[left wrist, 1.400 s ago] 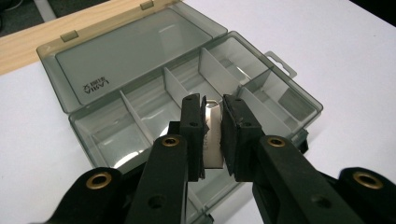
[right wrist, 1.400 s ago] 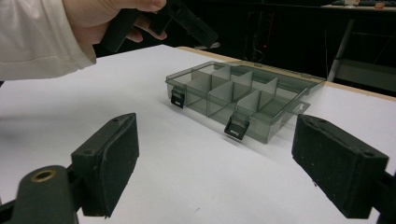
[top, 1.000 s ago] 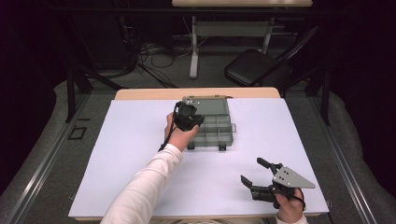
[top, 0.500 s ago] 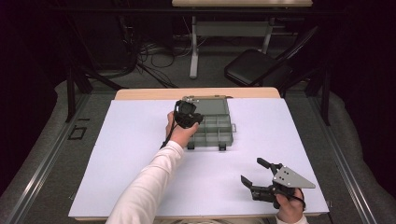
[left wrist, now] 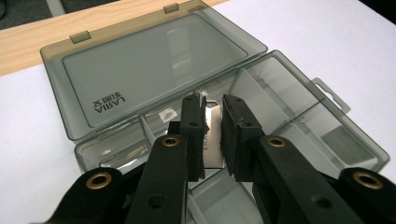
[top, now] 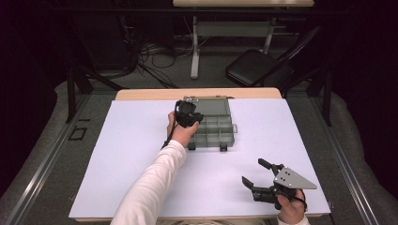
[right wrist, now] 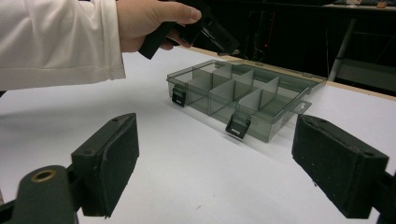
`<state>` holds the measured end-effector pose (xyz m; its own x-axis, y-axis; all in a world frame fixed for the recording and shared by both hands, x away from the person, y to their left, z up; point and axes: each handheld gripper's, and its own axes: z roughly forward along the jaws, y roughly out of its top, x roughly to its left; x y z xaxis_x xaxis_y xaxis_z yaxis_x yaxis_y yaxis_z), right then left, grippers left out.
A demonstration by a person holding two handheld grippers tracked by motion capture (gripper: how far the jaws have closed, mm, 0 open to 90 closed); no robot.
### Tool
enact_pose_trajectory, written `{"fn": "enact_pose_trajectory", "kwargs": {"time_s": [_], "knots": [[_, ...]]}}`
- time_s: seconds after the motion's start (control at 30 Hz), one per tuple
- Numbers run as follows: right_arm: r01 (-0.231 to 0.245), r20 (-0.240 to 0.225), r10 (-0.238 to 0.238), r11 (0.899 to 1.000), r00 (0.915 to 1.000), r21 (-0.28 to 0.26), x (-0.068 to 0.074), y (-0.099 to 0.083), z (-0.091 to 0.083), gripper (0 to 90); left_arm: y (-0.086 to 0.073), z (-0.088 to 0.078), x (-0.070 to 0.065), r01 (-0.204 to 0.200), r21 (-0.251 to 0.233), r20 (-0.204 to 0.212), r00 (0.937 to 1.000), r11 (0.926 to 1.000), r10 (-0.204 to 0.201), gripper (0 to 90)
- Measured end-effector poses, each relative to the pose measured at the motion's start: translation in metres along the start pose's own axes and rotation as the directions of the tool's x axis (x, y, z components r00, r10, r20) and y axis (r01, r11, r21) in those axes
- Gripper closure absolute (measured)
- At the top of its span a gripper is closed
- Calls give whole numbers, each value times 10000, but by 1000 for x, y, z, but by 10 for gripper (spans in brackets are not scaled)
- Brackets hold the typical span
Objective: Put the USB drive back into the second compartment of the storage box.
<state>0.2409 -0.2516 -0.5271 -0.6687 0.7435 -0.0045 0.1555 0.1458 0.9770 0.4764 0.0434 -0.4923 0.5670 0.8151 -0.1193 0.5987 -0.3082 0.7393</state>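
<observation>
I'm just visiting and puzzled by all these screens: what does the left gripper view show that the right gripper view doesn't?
The left gripper view shows a small silver packet held between the left gripper's jaws above the compartments, and lettering on the open lid. The right gripper view shows the box's two black latches, the person's hand, and the right gripper wide open. Both show the smoky compartment box on the white table.

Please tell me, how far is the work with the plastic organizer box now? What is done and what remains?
Done: the organizer box lies open, its lid folded back flat. In hand: the left gripper is shut on a small white item, which looks like an eraser, above a compartment. Left: the item is not yet released, and the lid is unclosed. The right gripper rests open near the table's front edge.
</observation>
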Motion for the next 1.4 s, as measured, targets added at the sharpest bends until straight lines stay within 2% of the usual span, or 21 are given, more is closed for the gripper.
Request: {"fn": "enact_pose_trajectory", "kwargs": {"time_s": [0.1, 0.2, 0.23, 0.3, 0.33, 0.47, 0.53, 0.9, 1.4], "knots": [[-11, -6, 11, 10000, 10000, -29, 0, 0, 0, 144, 0, 3, 1, -11, -31, -87, 10000, 10000, 11, 788], [-2, 9, 2, 10000, 10000, 2, 0, 0, 0, 144, 0, 5, 3, -24, 139, -14, 10000, 9999, 24, 788], [8, 7, -8, 10000, 10000, 2, 0, 0, 0, 144, 0, 7, 3, 11, 14, -158, 9999, 10000, -10, 788], [-13, 12, 13, 10000, 10000, 9, 0, 0, -1, 145, 0, 6, 5, 0, 134, -20, 10000, 9999, 0, 788], [-12, 20, 12, 10000, 10000, 24, 0, 0, -1, 144, -1, 9, 5, 3, 7, -125, 9999, 10000, -3, 788], [-31, 15, 31, 10000, 10000, -5, 0, 0, -2, 144, -1, 12, 6, -2, 166, -116, 9999, 9999, 4, 788], [-35, 15, 35, 10000, 10000, -5, 0, 0, -2, 144, -2, 14, 6, 36, 65, -203, 9998, 10000, -35, 788], [-35, 24, 35, 10000, 10000, -4, 0, -1, -2, 144, -6, 25, 4, 27, 485, -225, 9997, 9988, -16, 788], [-34, 16, 34, 10000, 10000, 5, 0, -1, -2, 144, -7, 28, 3, 12, 384, -226, 9997, 9993, -3, 759]]}}
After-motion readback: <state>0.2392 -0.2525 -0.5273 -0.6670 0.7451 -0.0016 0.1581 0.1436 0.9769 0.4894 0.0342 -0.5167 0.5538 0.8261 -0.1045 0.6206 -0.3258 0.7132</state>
